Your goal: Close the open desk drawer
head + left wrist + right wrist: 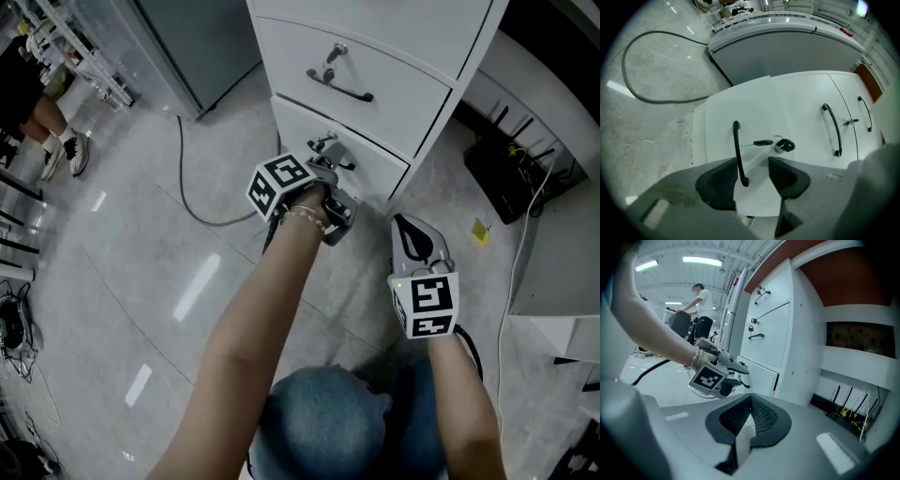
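Note:
The white cabinet's lowest drawer [361,164] stands pulled out a little from the stack. Its front fills the left gripper view, with a black bar handle [737,150] and a key on a ring [774,143] in its lock. My left gripper [330,178] is right at that front, open. The handle's lower end lies between the pads [717,185], close to the left one, with a gap to the right one. My right gripper [405,227] hangs to the right of the drawer, away from it, its jaws shut [750,416] on nothing.
A second drawer [375,80] with its own handle and key sits above. A grey cable [202,211] loops on the floor at left. A black box with cables [511,178] and a yellow note [480,232] lie right of the cabinet. A person [42,112] stands at far left.

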The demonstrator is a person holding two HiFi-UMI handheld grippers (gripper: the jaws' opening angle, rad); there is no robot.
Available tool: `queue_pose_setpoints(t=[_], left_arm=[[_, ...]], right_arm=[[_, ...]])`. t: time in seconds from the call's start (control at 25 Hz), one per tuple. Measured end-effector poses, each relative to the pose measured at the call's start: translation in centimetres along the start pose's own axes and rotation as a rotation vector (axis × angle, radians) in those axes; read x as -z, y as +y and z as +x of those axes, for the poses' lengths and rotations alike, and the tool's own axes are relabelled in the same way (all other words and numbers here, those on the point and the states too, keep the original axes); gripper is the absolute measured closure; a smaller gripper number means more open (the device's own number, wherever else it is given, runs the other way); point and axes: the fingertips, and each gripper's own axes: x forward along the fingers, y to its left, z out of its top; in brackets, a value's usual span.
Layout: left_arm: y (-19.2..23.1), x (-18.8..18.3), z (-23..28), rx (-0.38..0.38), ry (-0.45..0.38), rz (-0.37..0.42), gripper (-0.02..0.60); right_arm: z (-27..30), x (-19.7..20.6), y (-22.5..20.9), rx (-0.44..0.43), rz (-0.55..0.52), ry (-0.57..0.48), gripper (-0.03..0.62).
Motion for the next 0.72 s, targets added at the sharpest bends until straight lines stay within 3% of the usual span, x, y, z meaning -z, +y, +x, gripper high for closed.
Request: queue_pose_setpoints(t=[0.72], left_arm=[[0.32,-0.13,0.3,0.063,-0.029,0.026,0.367]], right_arm=[[0.16,0.4,0.12,-0.01,-0.002,0.01,0.595]])
